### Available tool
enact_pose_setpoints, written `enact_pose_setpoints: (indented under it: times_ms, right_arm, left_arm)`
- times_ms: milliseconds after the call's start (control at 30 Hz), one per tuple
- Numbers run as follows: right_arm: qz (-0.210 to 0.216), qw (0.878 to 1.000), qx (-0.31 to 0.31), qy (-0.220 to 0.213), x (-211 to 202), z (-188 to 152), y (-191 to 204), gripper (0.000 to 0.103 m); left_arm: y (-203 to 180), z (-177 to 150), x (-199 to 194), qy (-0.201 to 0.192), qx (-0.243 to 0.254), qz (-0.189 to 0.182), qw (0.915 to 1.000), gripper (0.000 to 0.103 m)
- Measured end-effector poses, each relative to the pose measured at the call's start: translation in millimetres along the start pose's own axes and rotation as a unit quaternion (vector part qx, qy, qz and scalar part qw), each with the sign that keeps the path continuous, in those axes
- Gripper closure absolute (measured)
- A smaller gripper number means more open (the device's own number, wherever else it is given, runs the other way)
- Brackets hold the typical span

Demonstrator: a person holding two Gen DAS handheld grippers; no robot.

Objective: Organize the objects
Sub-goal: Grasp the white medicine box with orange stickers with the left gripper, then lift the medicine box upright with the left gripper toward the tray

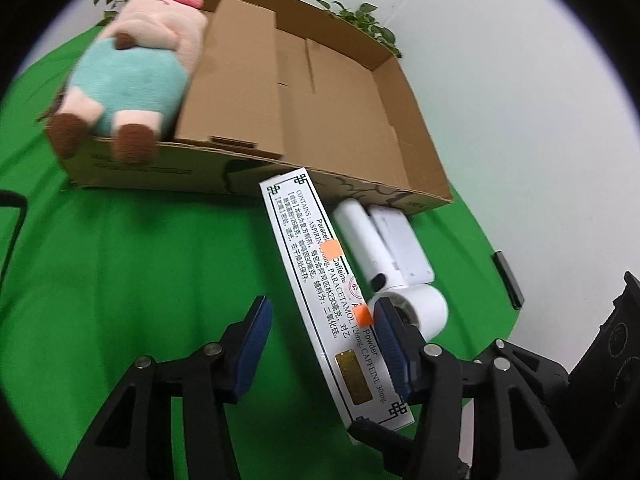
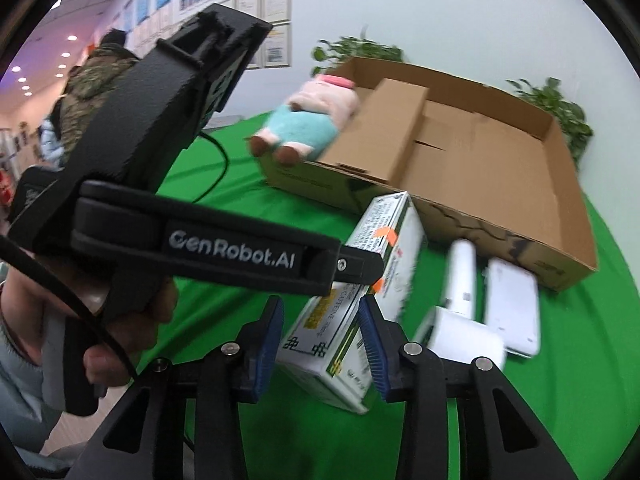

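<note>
A long white medicine box (image 1: 320,280) lies on the green cloth in front of an open cardboard box (image 1: 360,92). My left gripper (image 1: 320,344) is open, its fingers on either side of the box's near end. In the right wrist view the medicine box (image 2: 360,292) sits between the open fingers of my right gripper (image 2: 324,344); whether they touch it I cannot tell. A plush pig (image 1: 132,68) hangs over the cardboard box's left rim; it also shows in the right wrist view (image 2: 308,120). A white hair dryer (image 1: 384,268) and a white flat device (image 1: 404,244) lie right of the medicine box.
The left gripper's black body (image 2: 180,140) fills the left of the right wrist view. A black cable (image 2: 216,168) runs over the cloth. Potted plants (image 1: 360,16) stand behind the cardboard box by the white wall. A small black object (image 1: 508,280) lies at the cloth's right edge.
</note>
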State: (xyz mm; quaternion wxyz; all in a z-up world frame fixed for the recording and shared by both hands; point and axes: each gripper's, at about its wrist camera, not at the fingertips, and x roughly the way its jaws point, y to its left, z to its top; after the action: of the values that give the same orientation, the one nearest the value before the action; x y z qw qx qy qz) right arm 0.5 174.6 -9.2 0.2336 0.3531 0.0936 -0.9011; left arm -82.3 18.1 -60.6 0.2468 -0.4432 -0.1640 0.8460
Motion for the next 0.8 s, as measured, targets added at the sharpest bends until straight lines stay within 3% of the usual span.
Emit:
enact_pose_setpoints:
  times_ms: [167, 233, 500, 700, 800]
  right_arm:
    - [0.008, 0.999, 0.028, -0.013, -4.1, -2.0, -2.8, 0.013]
    - [0.012, 0.999, 0.05, -0.007, -2.1, -3.6, -11.0, 0.007]
    - [0.024, 0.998, 0.064, 0.007, 8.5, -4.4, -13.3, 0.008]
    - [0.017, 0.998, 0.044, 0.043, 29.4, -6.4, -1.5, 0.025]
    - [-0.006, 0.999, 0.016, 0.038, 28.3, -11.3, 6.6, 0.029]
  left_arm:
    - [9.6, -4.5, -6.7, 0.01, -0.004, 0.02, 0.9997, 0.053]
    - [11.1, -4.4, -5.5, 0.012, -0.007, 0.022, 0.9997, 0.051]
    - [17.8, -2.1, 19.4, 0.039, -0.037, -0.005, 0.9985, 0.051]
    - [16.5, -11.0, 23.3, 0.052, -0.046, -0.021, 0.9973, 0.053]
    - [17.5, -18.9, 23.6, 0.058, -0.058, -0.03, 0.9961, 0.053]
